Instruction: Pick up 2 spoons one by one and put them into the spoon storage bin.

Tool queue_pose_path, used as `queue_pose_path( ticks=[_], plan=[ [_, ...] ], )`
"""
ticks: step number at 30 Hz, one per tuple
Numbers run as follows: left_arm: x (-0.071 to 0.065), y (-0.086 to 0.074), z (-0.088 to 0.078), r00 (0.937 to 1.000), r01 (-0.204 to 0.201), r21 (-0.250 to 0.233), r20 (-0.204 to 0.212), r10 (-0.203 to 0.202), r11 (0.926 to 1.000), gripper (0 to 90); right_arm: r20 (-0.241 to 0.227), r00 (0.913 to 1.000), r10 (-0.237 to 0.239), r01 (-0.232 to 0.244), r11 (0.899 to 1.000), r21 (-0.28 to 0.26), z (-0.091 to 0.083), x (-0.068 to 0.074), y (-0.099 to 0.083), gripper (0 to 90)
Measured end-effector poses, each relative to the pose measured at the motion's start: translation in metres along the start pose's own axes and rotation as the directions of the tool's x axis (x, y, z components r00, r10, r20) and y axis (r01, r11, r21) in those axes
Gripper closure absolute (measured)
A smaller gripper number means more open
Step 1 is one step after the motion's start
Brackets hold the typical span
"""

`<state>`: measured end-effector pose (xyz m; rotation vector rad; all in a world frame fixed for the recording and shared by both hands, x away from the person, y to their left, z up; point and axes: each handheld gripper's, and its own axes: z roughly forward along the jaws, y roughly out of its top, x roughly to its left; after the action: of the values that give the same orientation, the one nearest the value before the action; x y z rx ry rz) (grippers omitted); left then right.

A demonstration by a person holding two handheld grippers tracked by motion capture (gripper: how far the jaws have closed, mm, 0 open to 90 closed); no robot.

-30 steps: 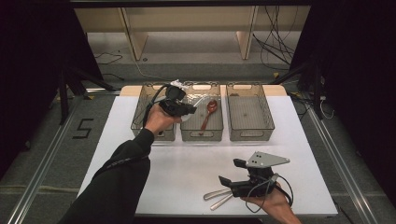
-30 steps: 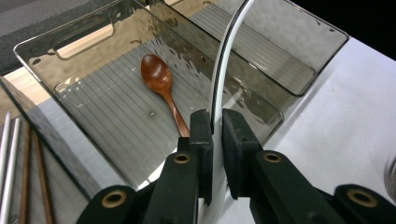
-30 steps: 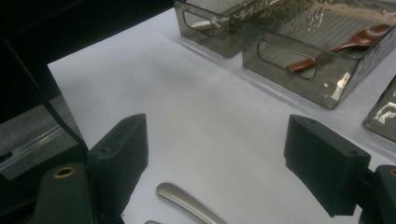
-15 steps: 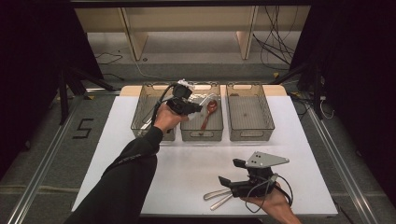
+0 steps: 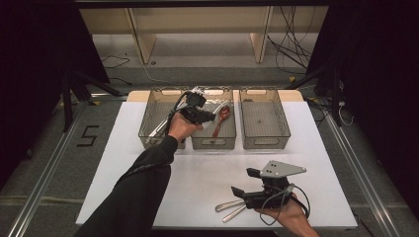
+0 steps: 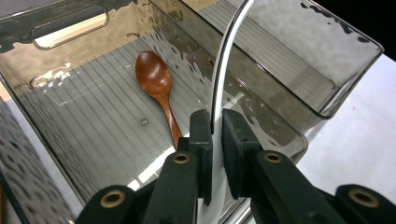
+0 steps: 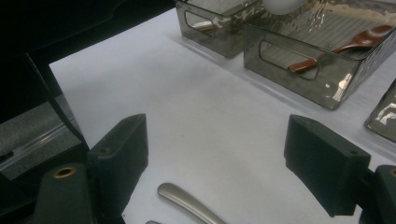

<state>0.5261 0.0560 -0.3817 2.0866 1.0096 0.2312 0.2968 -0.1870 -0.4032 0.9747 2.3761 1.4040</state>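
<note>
High view: left gripper (image 5: 210, 117) over middle bin (image 5: 213, 143), far side; right gripper (image 5: 245, 183) near-right by metal cutlery (image 5: 230, 208).
Left gripper view: jaws clamped on white utensil (image 6: 224, 60), above wooden spoon (image 6: 158, 84).
Right gripper view: jaws wide apart, nothing held, metal handle (image 7: 187, 201) btwn them.

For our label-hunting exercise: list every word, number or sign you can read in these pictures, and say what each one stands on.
"5": a dark number marked on the grey floor, left of the white table.
No other text can be read: the three clear bins, the wooden spoon and the metal cutlery carry no legible marking.
</note>
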Motion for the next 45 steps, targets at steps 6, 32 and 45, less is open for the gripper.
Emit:
queue_pose_path(
  ticks=[6,32,45],
  plan=[
    [0.003,-0.002,0.004,0.9998,0.003,0.002,-0.018,-0.002,1.0000,81.1,0.001,1.0000,-0.002,0.002,1.000,0.001,0.000,0.000,0.000,22.8],
    [-0.005,-0.039,-0.068,0.9987,-0.046,-0.017,0.019,0.046,0.9988,33.5,0.012,0.9999,0.007,-0.007,1.000,0.006,-0.001,-0.002,0.000,22.7],
    [-0.012,-0.093,-0.103,0.9936,-0.101,-0.063,0.043,0.104,0.9928,26.7,0.035,0.9992,-0.021,0.019,0.999,0.051,0.002,-0.008,0.004,22.4]
  ],
)
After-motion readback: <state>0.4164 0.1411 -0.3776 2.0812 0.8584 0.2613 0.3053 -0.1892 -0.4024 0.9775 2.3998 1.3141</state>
